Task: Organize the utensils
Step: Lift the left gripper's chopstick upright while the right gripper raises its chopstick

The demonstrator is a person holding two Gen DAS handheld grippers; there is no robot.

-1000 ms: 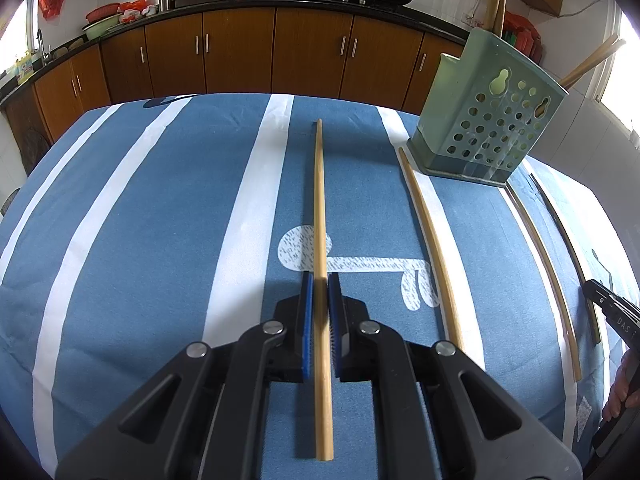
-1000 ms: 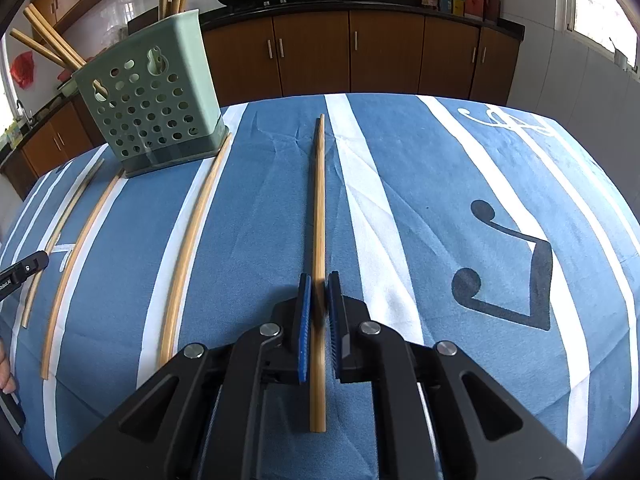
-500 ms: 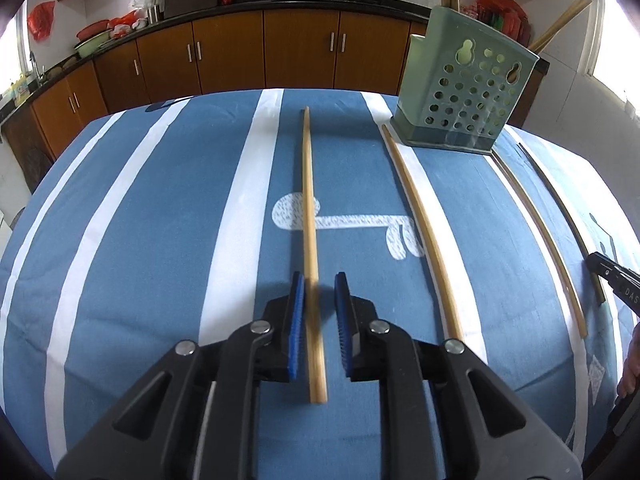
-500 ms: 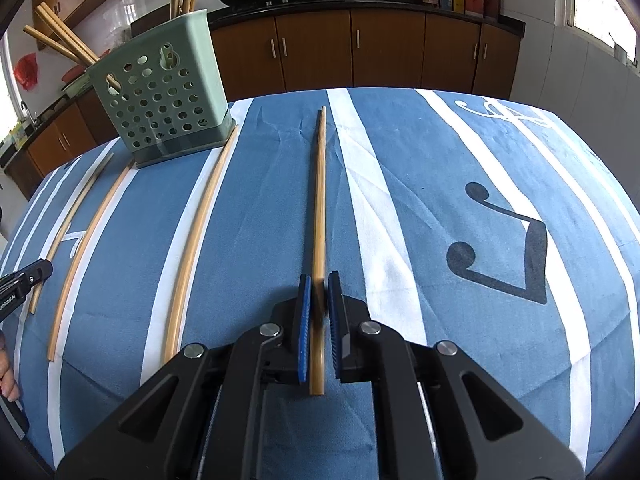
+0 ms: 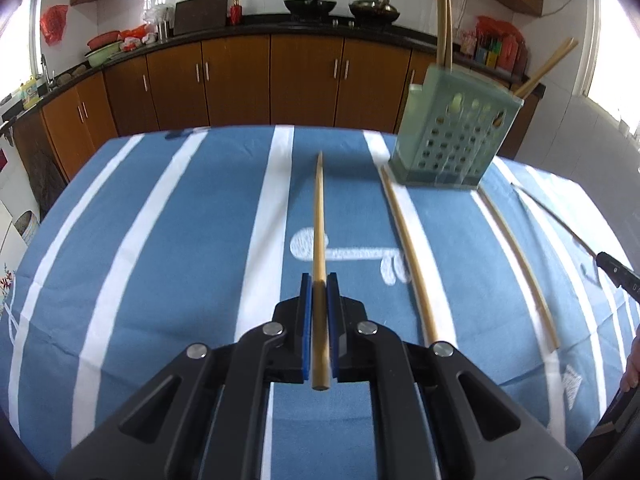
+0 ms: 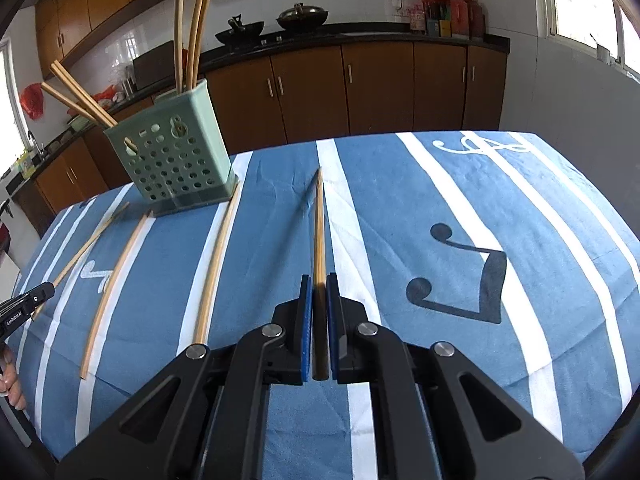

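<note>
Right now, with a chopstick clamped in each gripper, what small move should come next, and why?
Probably carry both toward the green utensil holder. The left gripper and right gripper each pinch a chopstick, and the holder already has chopsticks standing in it.

Holder on tablecloth, chopsticks in it; loose chopsticks beside it

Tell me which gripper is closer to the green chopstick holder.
Right, but only barely: the holder stands ahead-left of the right gripper, ahead-right of the left gripper.
</note>
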